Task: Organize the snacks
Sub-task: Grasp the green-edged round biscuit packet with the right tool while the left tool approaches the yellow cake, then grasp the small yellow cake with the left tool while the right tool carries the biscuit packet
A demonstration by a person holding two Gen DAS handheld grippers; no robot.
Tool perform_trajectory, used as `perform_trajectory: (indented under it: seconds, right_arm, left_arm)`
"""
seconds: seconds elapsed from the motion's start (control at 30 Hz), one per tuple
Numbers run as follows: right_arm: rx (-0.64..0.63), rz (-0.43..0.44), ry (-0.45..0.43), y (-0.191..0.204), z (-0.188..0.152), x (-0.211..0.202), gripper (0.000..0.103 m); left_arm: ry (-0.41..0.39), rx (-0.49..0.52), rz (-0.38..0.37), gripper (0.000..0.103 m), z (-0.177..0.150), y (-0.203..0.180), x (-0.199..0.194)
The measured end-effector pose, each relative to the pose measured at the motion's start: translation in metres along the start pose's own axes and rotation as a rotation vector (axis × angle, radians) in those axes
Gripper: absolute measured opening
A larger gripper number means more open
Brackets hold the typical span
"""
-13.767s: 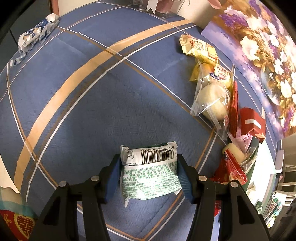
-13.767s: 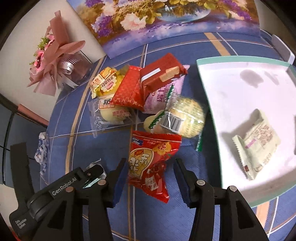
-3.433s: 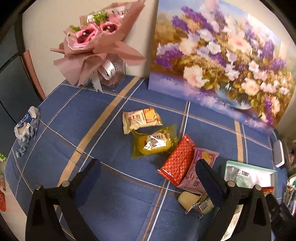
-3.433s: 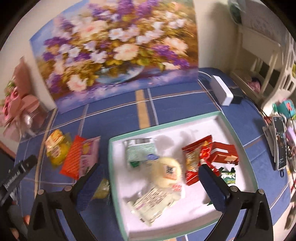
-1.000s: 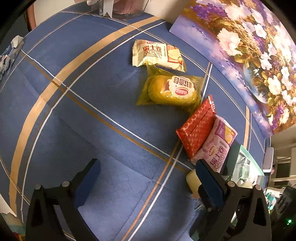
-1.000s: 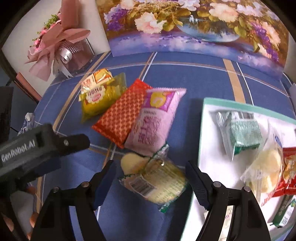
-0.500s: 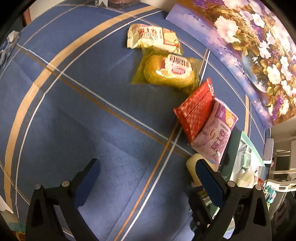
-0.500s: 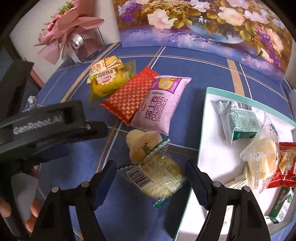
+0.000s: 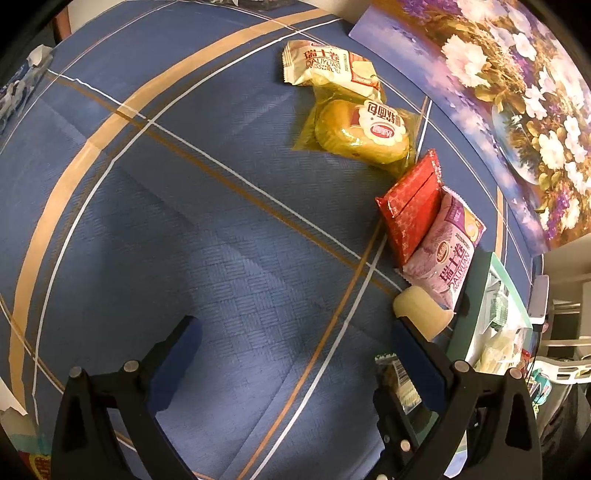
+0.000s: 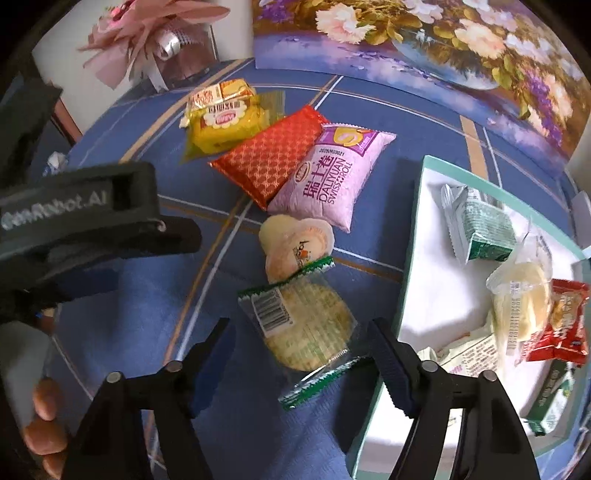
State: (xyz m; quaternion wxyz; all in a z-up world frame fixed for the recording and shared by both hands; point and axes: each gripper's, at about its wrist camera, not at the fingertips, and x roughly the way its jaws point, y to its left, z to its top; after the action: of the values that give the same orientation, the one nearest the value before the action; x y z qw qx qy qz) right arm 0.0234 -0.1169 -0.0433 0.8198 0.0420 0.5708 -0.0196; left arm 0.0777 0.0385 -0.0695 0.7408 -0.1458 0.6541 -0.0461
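My right gripper (image 10: 301, 354) is open, its fingers on either side of a clear green-edged round cracker pack (image 10: 304, 321) on the blue cloth. A pale jelly cup (image 10: 295, 242), a purple swiss roll pack (image 10: 332, 177), a red patterned pack (image 10: 269, 158) and a yellow cake pack (image 10: 225, 123) lie beyond it. The white tray (image 10: 410, 258) at the right holds several snacks. My left gripper (image 9: 291, 358) is open and empty over bare cloth; the jelly cup (image 9: 421, 310) and purple pack (image 9: 448, 247) lie by its right finger.
A flower painting (image 10: 424, 40) leans at the back and a pink bouquet (image 10: 147, 33) stands at the back left. The left gripper's body (image 10: 81, 210) crosses the left of the right wrist view. A cream swiss roll pack (image 9: 328, 66) lies farthest back.
My right gripper has moved down and forward so the cracker pack now lies between its open fingers. My left gripper has drifted lower toward the cloth, still open.
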Motion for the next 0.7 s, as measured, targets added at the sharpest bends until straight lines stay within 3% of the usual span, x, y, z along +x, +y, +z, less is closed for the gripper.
perform_trajectory:
  seconds: [0.07, 0.37, 0.5, 0.7]
  right_arm:
    - [0.005, -0.023, -0.002, 0.000, -0.003, 0.000, 0.065]
    - [-0.001, -0.097, -0.013, 0.011, -0.009, 0.001, 0.059]
    - [0.027, -0.072, -0.013, 0.007, -0.009, -0.003, 0.052]
    - [0.133, 0.006, -0.039, -0.012, -0.002, -0.016, 0.051]
  left_arm:
    - [0.002, 0.002, 0.001, 0.102, -0.001, 0.001, 0.000]
    - [0.027, 0.011, 0.040, 0.102, -0.004, 0.003, 0.010]
    - [0.024, 0.019, 0.049, 0.102, -0.004, 0.003, 0.011]
    - [0.011, 0.017, 0.033, 0.102, 0.002, -0.002, 0.008]
